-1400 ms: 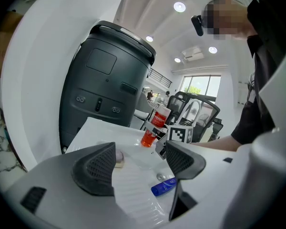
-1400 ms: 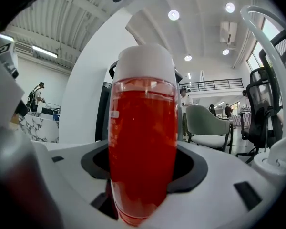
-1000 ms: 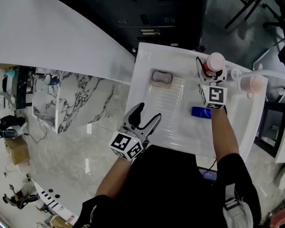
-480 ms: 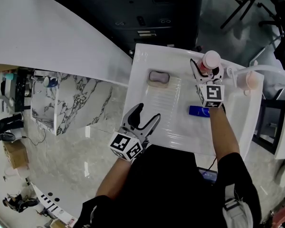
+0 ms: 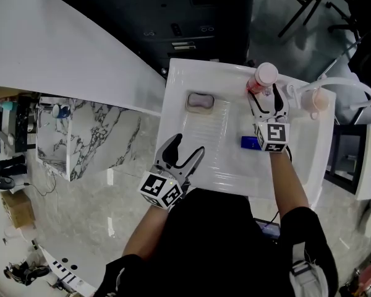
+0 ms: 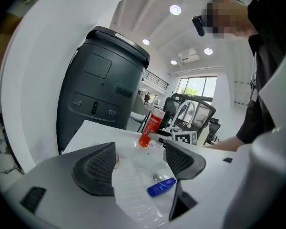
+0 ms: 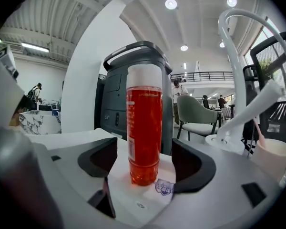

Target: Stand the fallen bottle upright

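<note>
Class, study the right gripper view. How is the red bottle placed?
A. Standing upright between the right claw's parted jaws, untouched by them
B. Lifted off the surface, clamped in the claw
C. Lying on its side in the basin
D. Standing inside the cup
A: the red bottle stands upright on the white counter, with a clear gap on each side between it and the jaws of the right claw.
</note>
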Demonstrator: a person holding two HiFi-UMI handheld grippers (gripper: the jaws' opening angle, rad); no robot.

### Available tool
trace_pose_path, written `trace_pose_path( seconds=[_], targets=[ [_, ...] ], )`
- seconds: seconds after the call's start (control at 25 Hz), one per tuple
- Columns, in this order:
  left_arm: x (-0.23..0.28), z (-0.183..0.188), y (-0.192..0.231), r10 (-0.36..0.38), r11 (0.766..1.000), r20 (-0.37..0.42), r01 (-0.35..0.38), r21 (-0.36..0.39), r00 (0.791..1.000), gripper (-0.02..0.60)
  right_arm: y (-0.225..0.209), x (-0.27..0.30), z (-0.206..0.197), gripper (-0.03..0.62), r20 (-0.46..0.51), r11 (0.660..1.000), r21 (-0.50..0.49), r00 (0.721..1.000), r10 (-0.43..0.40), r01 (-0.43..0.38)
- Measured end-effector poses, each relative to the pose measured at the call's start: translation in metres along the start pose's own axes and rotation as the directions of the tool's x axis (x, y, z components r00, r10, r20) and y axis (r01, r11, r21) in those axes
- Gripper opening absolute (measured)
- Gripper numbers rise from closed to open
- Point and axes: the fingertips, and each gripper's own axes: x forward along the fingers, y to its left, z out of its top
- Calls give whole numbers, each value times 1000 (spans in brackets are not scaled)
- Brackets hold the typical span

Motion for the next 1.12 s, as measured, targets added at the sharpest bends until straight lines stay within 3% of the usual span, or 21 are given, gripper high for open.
trace_pose_path(
  seconds=[0.32,0.6,0.76,1.12],
  targets=[
    [13,14,4,-75,996,22,74,59,997,341,9,-45,13,347,-6,1000,3,1000,-28,28],
    [26,38,-11,-155,982,91,144,119,984,271,21,-102,46,322,30,999,4,999,-36,36],
    [30,36,-24,-199,974,89,187,132,976,256,26,-130,49,308,13,1000,-11,1000,-28,28],
    [32,19,-50,-202,968,64,189,164,977,256,1,-176,44,299,12,999,-14,999,-45,45]
  ],
)
